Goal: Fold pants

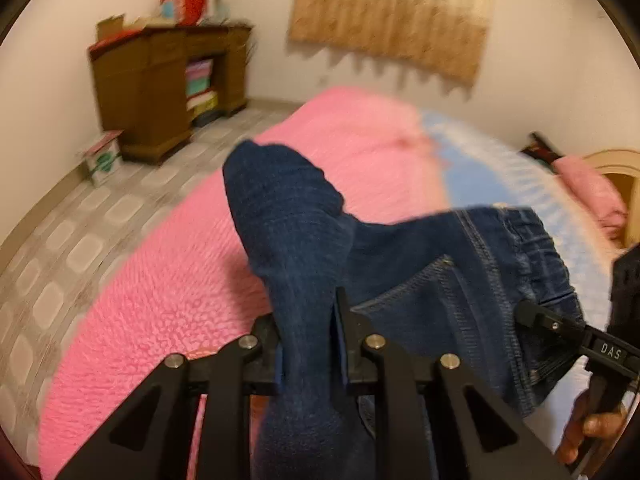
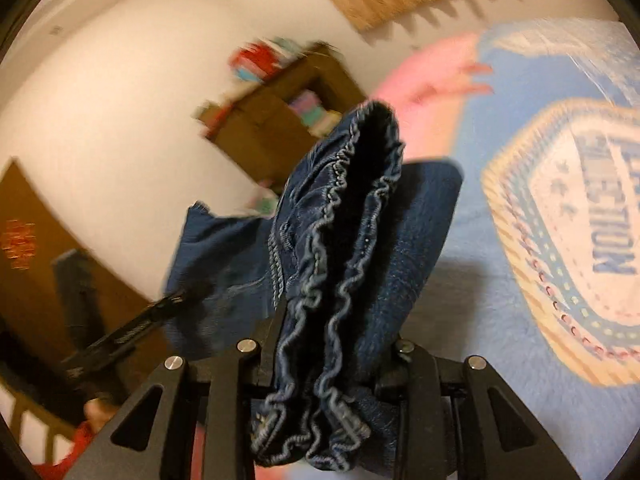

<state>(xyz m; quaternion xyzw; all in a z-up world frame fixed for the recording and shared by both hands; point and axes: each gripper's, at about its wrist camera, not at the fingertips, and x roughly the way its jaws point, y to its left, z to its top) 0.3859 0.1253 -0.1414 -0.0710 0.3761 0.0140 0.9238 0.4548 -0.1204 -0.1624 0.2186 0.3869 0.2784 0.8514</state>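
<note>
We noted the pants (image 1: 304, 240), dark blue denim, lifted above the bed (image 1: 160, 280) with its pink cover, spanning lower centre to right of the left wrist view. The left gripper (image 1: 308, 344) had its fingers nearly closed, pinching a bunched leg section. The right gripper (image 2: 328, 364) clamped the gathered elastic waistband, fingers partly apart around the thick fabric. In the left view, the right gripper appeared at the lower right edge, gripped by a hand (image 1: 592, 432). A brown cabinet (image 1: 160, 92) stood in the upper left. Both views were blurred.
</note>
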